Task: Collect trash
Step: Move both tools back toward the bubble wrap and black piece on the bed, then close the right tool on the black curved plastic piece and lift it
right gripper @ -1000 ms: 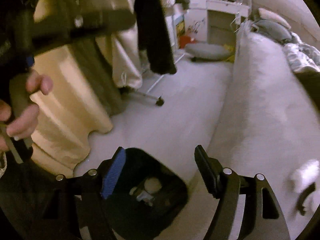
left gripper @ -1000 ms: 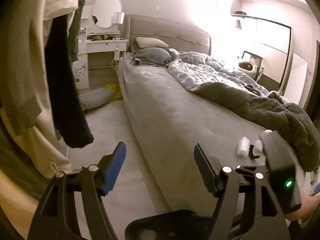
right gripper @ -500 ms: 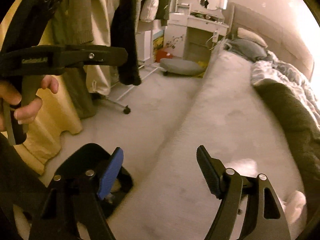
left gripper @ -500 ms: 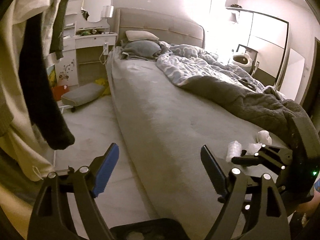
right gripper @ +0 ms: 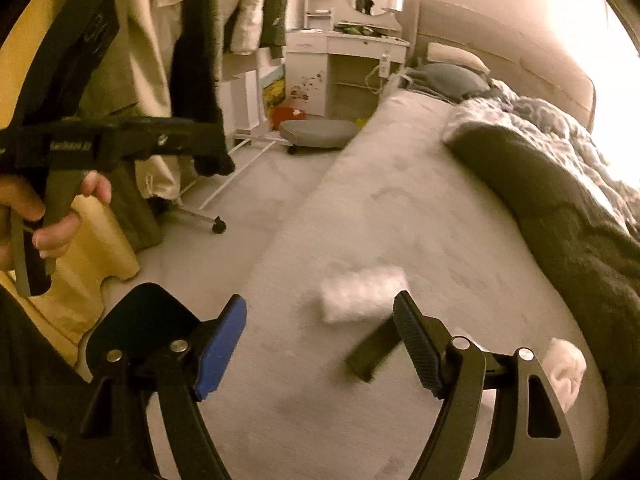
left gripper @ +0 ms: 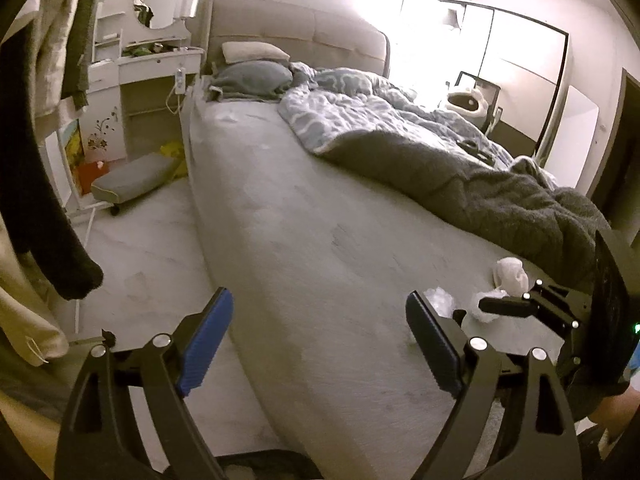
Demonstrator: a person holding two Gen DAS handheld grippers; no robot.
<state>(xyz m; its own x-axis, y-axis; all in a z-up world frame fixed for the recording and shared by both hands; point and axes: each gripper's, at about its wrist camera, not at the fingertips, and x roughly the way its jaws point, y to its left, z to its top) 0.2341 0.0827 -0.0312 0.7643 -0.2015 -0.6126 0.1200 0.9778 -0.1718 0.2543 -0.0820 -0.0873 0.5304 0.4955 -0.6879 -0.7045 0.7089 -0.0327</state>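
On the bed point(right gripper: 400, 208) lie three white scraps point(right gripper: 362, 294) and one dark strip point(right gripper: 374, 350).

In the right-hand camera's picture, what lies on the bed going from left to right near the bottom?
White crumpled wrapper → dark flat piece just below and right of it → crumpled white tissue near the dark blanket.

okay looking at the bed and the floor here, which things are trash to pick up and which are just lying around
For the job:
- crumpled white wrapper
- dark flat scrap
- white wad
- black bin
- left gripper and right gripper, both open and empty

Just lying about:
- pillows
- blankets
- hanging clothes
- floor cushion
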